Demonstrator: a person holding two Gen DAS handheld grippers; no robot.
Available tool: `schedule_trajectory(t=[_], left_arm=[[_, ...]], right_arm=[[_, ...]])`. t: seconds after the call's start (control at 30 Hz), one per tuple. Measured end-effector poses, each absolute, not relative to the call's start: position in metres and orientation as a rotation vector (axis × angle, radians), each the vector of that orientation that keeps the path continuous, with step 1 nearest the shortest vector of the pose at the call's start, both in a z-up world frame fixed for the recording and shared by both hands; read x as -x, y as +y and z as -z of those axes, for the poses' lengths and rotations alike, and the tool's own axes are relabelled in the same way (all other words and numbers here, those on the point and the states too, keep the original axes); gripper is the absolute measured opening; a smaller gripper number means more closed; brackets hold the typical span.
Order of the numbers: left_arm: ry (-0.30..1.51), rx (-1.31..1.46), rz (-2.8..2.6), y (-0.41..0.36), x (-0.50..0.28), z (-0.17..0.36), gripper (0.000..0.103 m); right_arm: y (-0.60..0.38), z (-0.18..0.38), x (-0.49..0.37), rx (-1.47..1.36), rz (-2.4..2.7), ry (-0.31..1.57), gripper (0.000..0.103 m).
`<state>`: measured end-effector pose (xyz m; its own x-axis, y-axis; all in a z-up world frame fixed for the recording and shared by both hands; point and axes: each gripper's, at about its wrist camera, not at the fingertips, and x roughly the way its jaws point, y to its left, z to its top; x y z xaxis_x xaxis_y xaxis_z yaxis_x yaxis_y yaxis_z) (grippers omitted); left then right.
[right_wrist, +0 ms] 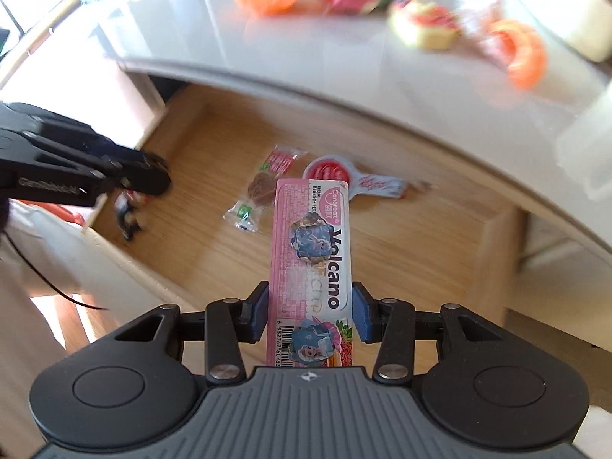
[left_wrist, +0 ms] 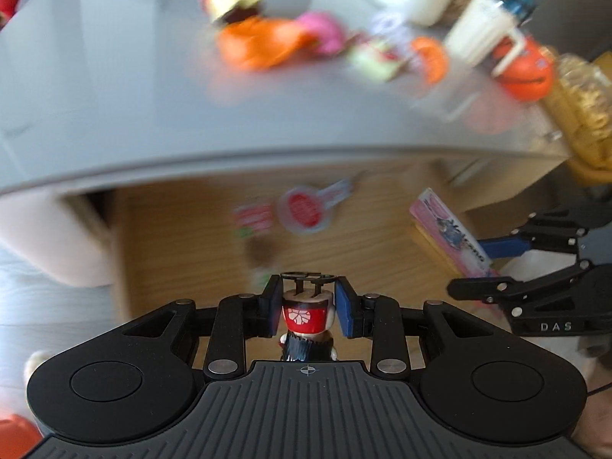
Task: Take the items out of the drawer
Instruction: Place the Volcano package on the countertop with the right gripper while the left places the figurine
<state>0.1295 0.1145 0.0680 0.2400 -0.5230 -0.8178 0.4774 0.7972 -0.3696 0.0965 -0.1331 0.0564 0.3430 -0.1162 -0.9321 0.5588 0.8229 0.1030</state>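
While both grippers grip loads above the drawer (right_wrist: 214, 244), left gripper (left_wrist: 306, 311) on figurine (left_wrist: 305, 315), right gripper (right_wrist: 310, 311) on pink box (right_wrist: 311, 252), lift level toward the tabletop (left_wrist: 114, 114).

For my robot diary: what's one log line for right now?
left gripper: shut on small figurine | right gripper: shut on pink Volcano box | drawer: open, two snack packets inside

Bright daylight — heavy motion blur beyond the sharp foreground, fisheye-bowed edges.
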Motion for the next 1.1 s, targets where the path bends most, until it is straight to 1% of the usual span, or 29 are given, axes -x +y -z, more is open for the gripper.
schedule_trajectory(t=[0.13, 0.2, 0.27, 0.37, 0.57, 0.67, 0.7, 0.8, 0.87, 0.93, 1.0, 1.1], left_arm=[[0.944, 0.096, 0.701, 0.101, -0.143, -0.129, 0.033], [0.843, 0.102, 0.665, 0.097, -0.156, -0.152, 0.033], [0.776, 0.090, 0.594, 0.092, -0.174, -0.158, 0.033], [0.694, 0.041, 0.490, 0.088, -0.200, -0.150, 0.033], [0.662, 0.165, 0.416, 0.119, -0.237, -0.113, 0.033], [0.735, 0.189, 0.376, 0.130, -0.254, -0.096, 0.034], [0.755, 0.207, 0.375, 0.136, -0.256, -0.093, 0.032], [0.802, 0.208, 0.355, 0.141, -0.256, -0.088, 0.032], [0.816, 0.179, 0.358, 0.137, -0.256, -0.086, 0.032], [0.803, 0.169, 0.359, 0.137, -0.252, -0.088, 0.032], [0.775, 0.176, 0.361, 0.139, -0.249, -0.096, 0.032], [0.730, 0.175, 0.353, 0.140, -0.244, -0.107, 0.032]], right_arm=[[-0.143, -0.111, -0.060, -0.415, 0.486, 0.977, 0.043], [-0.153, -0.137, -0.050, -0.386, 0.525, 0.879, 0.043], [-0.170, -0.153, -0.047, -0.351, 0.579, 0.811, 0.043], [-0.210, -0.157, -0.059, -0.349, 0.667, 0.763, 0.043], [-0.282, -0.137, -0.101, -0.334, 0.816, 0.751, 0.043], [-0.316, -0.107, -0.117, -0.356, 0.843, 0.800, 0.043], [-0.320, -0.100, -0.123, -0.354, 0.848, 0.807, 0.043], [-0.309, -0.093, -0.135, -0.285, 0.871, 0.812, 0.043], [-0.308, -0.088, -0.140, -0.298, 0.859, 0.826, 0.044], [-0.303, -0.084, -0.142, -0.343, 0.796, 0.827, 0.048], [-0.296, -0.087, -0.142, -0.322, 0.795, 0.834, 0.051], [-0.288, -0.094, -0.133, -0.345, 0.784, 0.817, 0.053]])
